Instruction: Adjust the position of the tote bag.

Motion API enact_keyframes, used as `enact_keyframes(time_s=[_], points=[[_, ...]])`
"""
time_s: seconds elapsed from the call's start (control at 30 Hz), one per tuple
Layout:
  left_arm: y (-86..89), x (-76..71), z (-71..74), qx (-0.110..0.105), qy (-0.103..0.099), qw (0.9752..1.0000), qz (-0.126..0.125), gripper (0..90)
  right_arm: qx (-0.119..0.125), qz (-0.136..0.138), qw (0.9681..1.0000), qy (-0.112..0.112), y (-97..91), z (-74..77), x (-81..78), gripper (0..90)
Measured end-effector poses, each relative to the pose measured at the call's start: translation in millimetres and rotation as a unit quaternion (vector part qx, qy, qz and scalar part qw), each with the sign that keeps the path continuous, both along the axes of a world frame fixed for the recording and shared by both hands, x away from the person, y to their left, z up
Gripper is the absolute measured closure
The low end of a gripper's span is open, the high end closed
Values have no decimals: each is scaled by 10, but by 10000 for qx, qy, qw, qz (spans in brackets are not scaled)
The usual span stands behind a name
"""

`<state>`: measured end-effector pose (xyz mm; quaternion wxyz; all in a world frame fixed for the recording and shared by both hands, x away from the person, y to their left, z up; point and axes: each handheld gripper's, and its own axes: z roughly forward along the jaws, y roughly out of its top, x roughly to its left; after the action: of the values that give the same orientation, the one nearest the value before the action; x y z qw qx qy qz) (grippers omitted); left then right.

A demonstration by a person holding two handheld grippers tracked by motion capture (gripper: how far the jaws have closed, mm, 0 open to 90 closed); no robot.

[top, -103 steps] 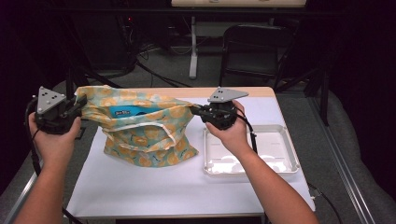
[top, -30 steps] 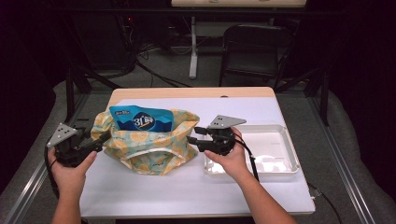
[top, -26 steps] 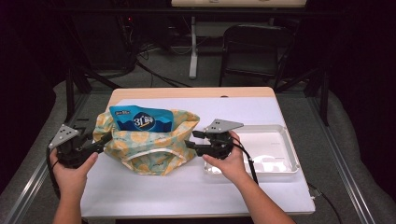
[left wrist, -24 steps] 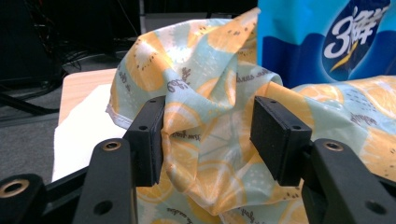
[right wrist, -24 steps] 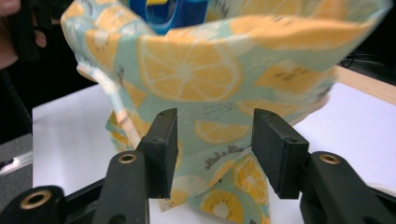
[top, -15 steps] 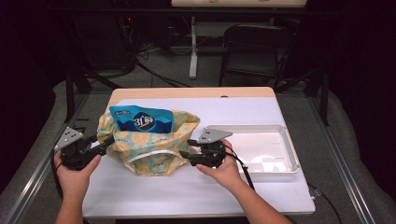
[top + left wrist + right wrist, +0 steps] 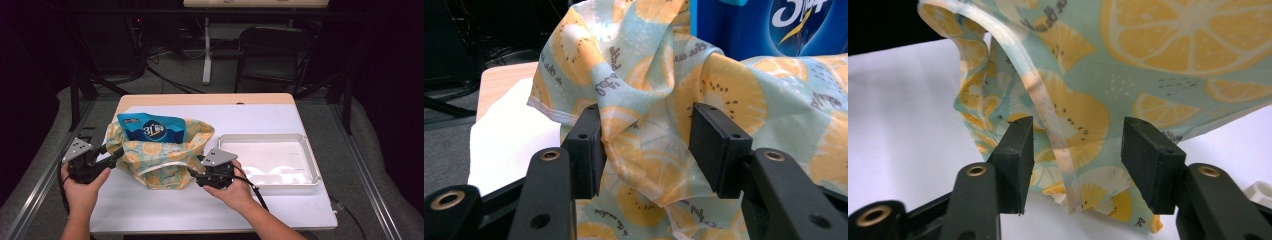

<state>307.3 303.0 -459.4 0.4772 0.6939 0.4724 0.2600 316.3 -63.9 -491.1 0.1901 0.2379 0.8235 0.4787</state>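
Note:
A fabric bag (image 7: pixel 165 160) printed with orange slices lies slumped on the white table, and a blue snack packet (image 7: pixel 152 129) sticks out of its mouth. My left gripper (image 7: pixel 114 154) is at the bag's left edge. In the left gripper view a loose fold of the bag (image 7: pixel 644 75) hangs between its wide jaws (image 7: pixel 646 145), which have just been closing a little; the packet (image 7: pixel 774 25) is behind. My right gripper (image 7: pixel 194 174) is at the bag's right corner. Its jaws (image 7: pixel 1078 155) have just been opening, with the pale handle strap (image 7: pixel 1048 110) and cloth (image 7: pixel 1188 45) slack between them.
An empty white tray (image 7: pixel 300 182) sits on the table right of the bag, close to my right hand. The white table cover (image 7: pixel 250 120) is bare behind the tray. A dark chair (image 7: pixel 272 50) and cables stand beyond the far edge.
Both hands have come down and toward the near edge. The bag has sunk from being held up to resting on the table. The right gripper has slid left along the tray's front.

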Motion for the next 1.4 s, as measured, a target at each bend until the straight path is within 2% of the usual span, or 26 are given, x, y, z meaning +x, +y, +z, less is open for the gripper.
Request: enact_keyframes(time_s=[0.1, 0.23, 0.37, 0.53, 0.7, 0.87, 1.0, 1.1, 1.23, 1.4], points=[[-4, 2, -6, 4, 19, 10000, -12, 499, -112, -168, 9997, -122, 28, -35, -12, 480], [-13, 11, -21, 54, 16, 10000, 5, 511, -160, -232, 9996, -99, 34, -78, -5, 622], [-17, 18, -62, 76, 18, 10000, 39, 578, -295, -198, 9994, -49, 18, -96, 3, 786], [-12, 20, -90, 97, 75, 9999, 26, 664, -261, -134, 9996, 11, 1, -103, 10, 900], [-24, 22, -113, 117, 126, 9999, -4, 755, -266, -38, 9996, 105, 6, -115, 11, 900], [-12, 42, -157, 172, 224, 9996, 31, 818, -292, 171, 9992, 204, 46, -147, -5, 900], [17, 56, -184, 288, 297, 9991, 94, 836, -465, 296, 9981, 259, 91, -194, -23, 900], [53, 76, -230, 250, 358, 9989, 173, 847, -467, 420, 9973, 393, 121, -239, -27, 900], [106, 105, -270, 235, 447, 9984, 245, 863, -636, 500, 9957, 452, 164, -299, -58, 900], [126, 143, -327, 345, 531, 9976, 272, 868, -739, 539, 9945, 509, 190, -361, -80, 900]])
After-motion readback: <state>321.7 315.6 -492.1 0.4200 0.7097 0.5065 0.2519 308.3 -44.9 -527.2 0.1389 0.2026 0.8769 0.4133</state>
